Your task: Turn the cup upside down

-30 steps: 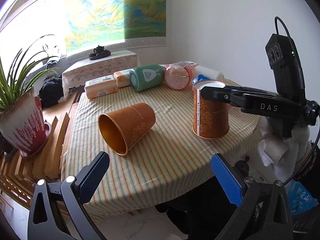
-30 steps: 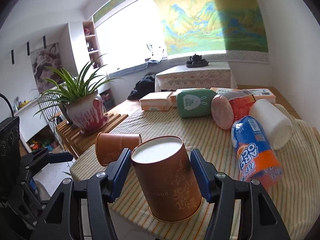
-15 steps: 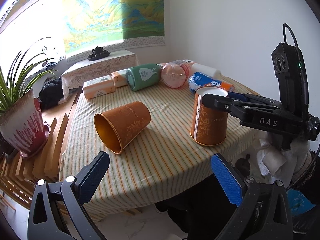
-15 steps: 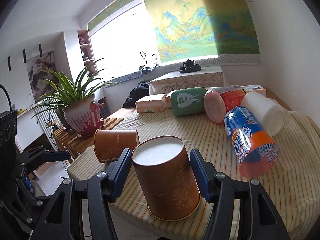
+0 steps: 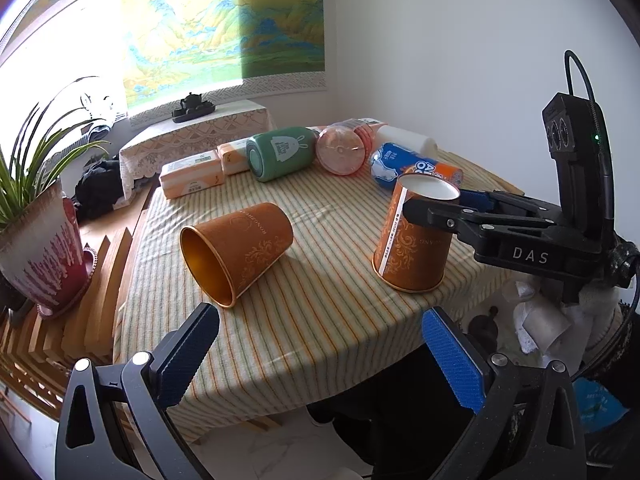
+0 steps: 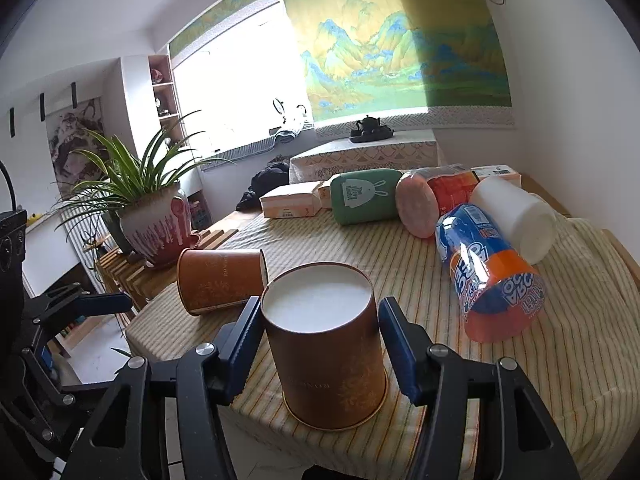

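Note:
An orange-brown paper cup (image 6: pixel 326 354) stands upside down on the striped tablecloth, white base up; it also shows in the left wrist view (image 5: pixel 414 240). My right gripper (image 6: pixel 320 344) straddles it near the base, and small gaps show between the blue pads and the cup wall. A second matching cup (image 5: pixel 236 252) lies on its side, mouth toward the table's near-left edge; it also shows in the right wrist view (image 6: pixel 220 280). My left gripper (image 5: pixel 320 360) is open and empty, off the table's near edge.
At the table's far side lie a green bottle (image 5: pixel 280 152), pink-lidded snack tube (image 5: pixel 340 148), blue-orange snack pack (image 6: pixel 488 280), white roll (image 6: pixel 516 220) and boxed tissues (image 5: pixel 192 174). A potted plant (image 5: pixel 40 248) stands on a wooden rack at left.
The upside-down cup has come down to rest on the cloth. The right gripper's pads have parted slightly from it. The left gripper drew back a little.

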`<state>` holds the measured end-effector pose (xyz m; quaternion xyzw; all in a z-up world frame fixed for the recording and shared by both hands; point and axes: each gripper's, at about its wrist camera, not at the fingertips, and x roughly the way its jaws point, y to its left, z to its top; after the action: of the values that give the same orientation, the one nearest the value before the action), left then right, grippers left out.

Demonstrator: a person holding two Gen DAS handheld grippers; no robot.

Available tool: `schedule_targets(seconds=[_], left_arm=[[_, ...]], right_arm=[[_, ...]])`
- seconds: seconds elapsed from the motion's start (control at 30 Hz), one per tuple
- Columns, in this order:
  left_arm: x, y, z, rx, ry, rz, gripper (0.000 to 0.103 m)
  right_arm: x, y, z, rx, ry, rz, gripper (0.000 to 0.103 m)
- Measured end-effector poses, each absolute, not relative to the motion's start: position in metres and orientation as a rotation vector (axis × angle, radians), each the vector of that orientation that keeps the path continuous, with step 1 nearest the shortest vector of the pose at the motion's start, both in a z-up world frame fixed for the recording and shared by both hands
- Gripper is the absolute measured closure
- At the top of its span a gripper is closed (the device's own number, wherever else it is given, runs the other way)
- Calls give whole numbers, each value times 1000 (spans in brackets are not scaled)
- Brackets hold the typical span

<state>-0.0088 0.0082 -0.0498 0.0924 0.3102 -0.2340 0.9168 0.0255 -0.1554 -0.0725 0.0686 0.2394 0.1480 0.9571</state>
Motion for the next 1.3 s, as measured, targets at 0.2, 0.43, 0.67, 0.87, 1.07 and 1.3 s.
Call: schedule_targets(seconds=[0.2, 0.43, 0.67, 0.87, 1.07, 1.3], left_arm=[[-9, 8, -50, 187, 640, -484, 0], [-9, 8, -52, 183, 644, -475, 0], [-16, 7, -48, 173, 604, -398, 0], [-21, 4, -43, 133, 535, -269, 0], [-28, -1, -32, 109, 482, -208, 0], [-42, -7, -23, 83, 433, -176, 0]], right_arm=[[26, -151, -72, 107, 503, 297, 36], [15, -151, -65, 89, 469, 276, 23], [-10, -168, -57, 142, 475, 202, 23], [-38, -177, -54, 137, 482, 10, 23], [-55, -186, -46, 169, 472, -94, 23], [-71, -178, -31, 119, 383, -144, 23]])
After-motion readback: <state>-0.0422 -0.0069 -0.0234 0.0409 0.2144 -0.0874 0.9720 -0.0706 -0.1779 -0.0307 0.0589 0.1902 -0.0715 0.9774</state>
